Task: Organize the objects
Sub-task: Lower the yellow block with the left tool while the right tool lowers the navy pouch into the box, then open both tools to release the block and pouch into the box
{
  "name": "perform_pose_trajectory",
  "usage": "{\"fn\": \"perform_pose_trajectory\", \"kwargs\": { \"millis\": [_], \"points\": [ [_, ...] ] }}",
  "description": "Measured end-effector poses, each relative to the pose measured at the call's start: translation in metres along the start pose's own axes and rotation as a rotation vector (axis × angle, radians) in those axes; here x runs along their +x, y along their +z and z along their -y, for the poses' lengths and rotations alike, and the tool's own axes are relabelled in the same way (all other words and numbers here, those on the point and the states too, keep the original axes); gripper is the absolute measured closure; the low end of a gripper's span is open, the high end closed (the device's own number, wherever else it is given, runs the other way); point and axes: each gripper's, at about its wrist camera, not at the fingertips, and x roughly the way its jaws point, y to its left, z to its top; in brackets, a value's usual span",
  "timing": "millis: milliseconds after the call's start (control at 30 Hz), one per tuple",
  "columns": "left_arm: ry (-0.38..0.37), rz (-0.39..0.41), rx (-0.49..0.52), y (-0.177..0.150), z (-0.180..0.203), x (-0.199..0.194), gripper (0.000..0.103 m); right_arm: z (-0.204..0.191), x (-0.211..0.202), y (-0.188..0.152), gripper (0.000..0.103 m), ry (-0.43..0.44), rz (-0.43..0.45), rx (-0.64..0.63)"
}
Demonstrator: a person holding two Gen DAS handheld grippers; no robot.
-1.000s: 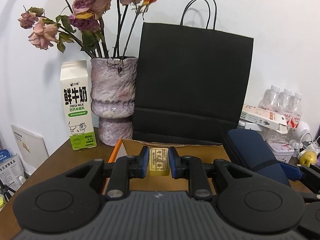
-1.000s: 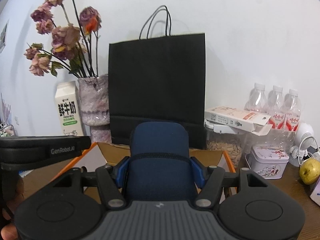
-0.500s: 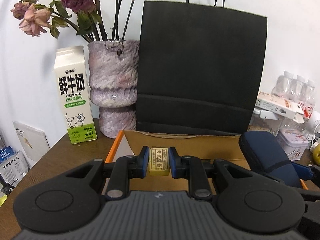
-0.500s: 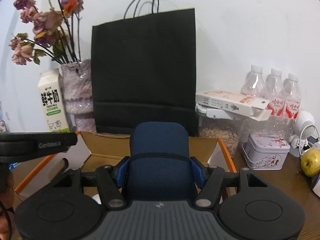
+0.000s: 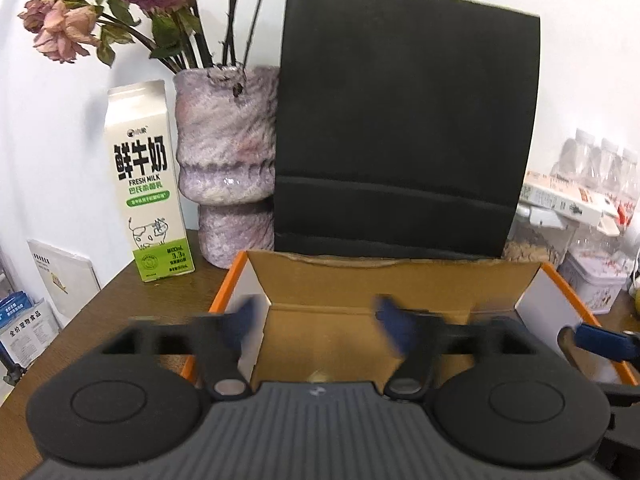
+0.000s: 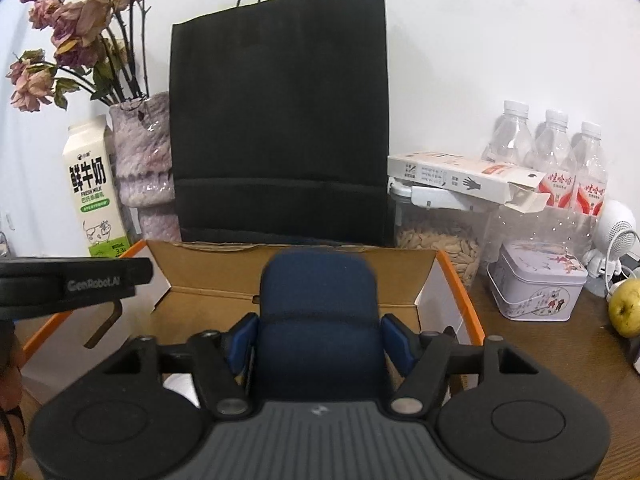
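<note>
Left gripper (image 5: 316,320) opening, empty, over cardboard box (image 5: 400,276); right gripper (image 6: 318,340) opening around navy case (image 6: 318,312).

Plain black bag (image 6: 280,120), mottled lilac-and-white vase (image 5: 228,152) left of bag, white-and-green carton (image 5: 146,184) with black lettering beyond vase, brown box (image 6: 304,276) edged orange below bag, navy case (image 6: 318,320)

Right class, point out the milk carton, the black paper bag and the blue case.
milk carton (image 5: 146,184), left wrist view, front label.
black paper bag (image 6: 280,120), right wrist view, front face.
blue case (image 6: 318,300), right wrist view, upper front.
</note>
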Motion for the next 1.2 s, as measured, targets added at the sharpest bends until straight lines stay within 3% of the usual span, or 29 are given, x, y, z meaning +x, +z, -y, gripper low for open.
{"fn": "perform_pose_trajectory", "kwargs": {
  "millis": [67, 100, 1200],
  "points": [
    [0.011, 0.039, -0.011, 0.0, -0.001, -0.005, 0.0, 0.001, -0.004, 0.001, 0.002, -0.017, 0.027, 0.005],
    [0.015, 0.044, -0.009, 0.001, -0.001, -0.006, 0.0, 0.001, -0.006, 0.002, 0.0, -0.024, 0.038, 0.004],
    [-0.028, 0.047, -0.029, 0.005, -0.011, -0.04, 0.0, -0.008, -0.037, 0.01, 0.0, -0.019, 0.036, -0.039]
  ]
}}
